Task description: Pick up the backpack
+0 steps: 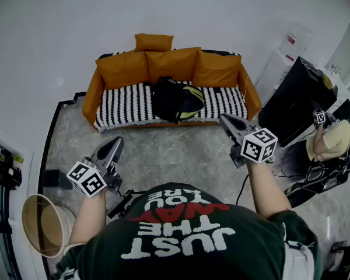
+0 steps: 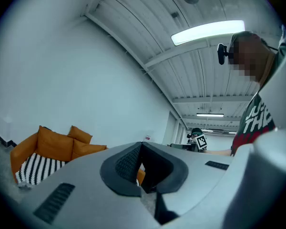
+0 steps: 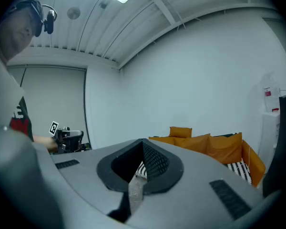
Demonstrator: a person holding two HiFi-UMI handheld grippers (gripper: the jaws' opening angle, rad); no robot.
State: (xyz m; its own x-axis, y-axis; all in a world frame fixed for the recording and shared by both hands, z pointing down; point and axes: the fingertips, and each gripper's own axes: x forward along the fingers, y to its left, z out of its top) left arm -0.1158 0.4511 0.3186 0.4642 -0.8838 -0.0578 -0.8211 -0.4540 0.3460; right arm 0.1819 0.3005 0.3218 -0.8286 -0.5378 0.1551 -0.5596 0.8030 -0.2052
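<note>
Overhead, your backpack (image 1: 176, 100) lies on the sofa (image 1: 122, 107) at upper centre, well apart from both grippers. Your left gripper (image 1: 112, 146) sits lower left, your right gripper (image 1: 228, 123) right of centre. Left gripper view: jaws together, nothing between. Right gripper view: jaws together too, empty.

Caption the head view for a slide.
Left gripper and right gripper, both shut, face a backpack on a sofa.

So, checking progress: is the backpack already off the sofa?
No, the backpack lies on the striped seat of the sofa.
</note>
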